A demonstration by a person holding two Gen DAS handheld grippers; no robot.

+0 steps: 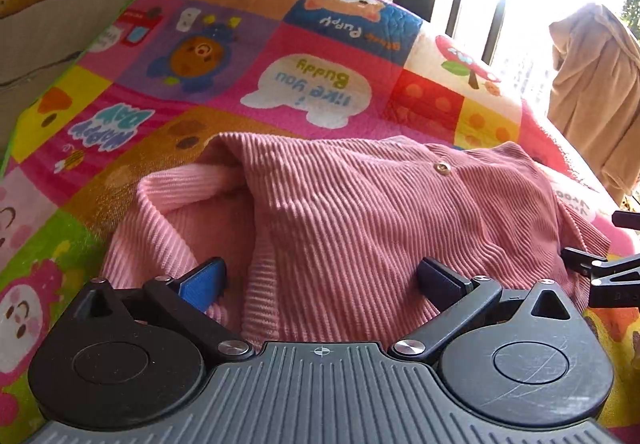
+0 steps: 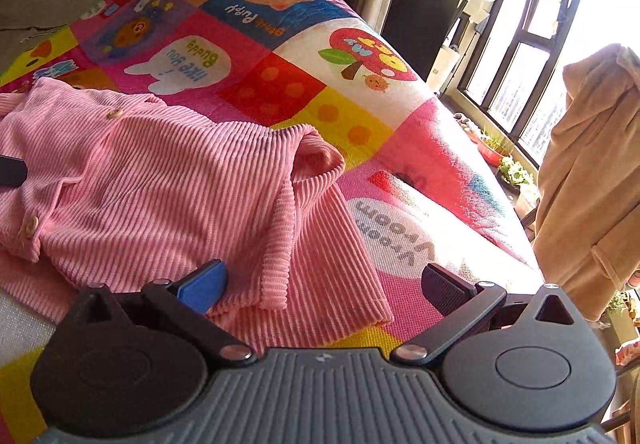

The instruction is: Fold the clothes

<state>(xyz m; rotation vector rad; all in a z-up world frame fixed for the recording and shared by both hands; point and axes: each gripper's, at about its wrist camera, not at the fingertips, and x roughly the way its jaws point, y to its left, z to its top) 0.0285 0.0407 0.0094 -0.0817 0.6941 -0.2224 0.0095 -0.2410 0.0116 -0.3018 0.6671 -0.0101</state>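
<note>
Pink ribbed cardigan (image 1: 360,212) spread on a patchwork cartoon quilt (image 1: 248,56), both grippers open above its near edge.

Left gripper (image 1: 320,280) spread wide over a ribbed fold, gripping nothing. Right gripper (image 2: 324,284) likewise agape over the sleeve (image 2: 320,244). Beige robe (image 2: 592,180) hanging beside the window (image 2: 520,56).

Sunlit bedroom by a window

A bright cartoon patchwork quilt (image 2: 280,56) covers the bed; a dark-framed window (image 2: 532,56) glares white beside a hanging tan fleece robe (image 2: 592,172).
</note>
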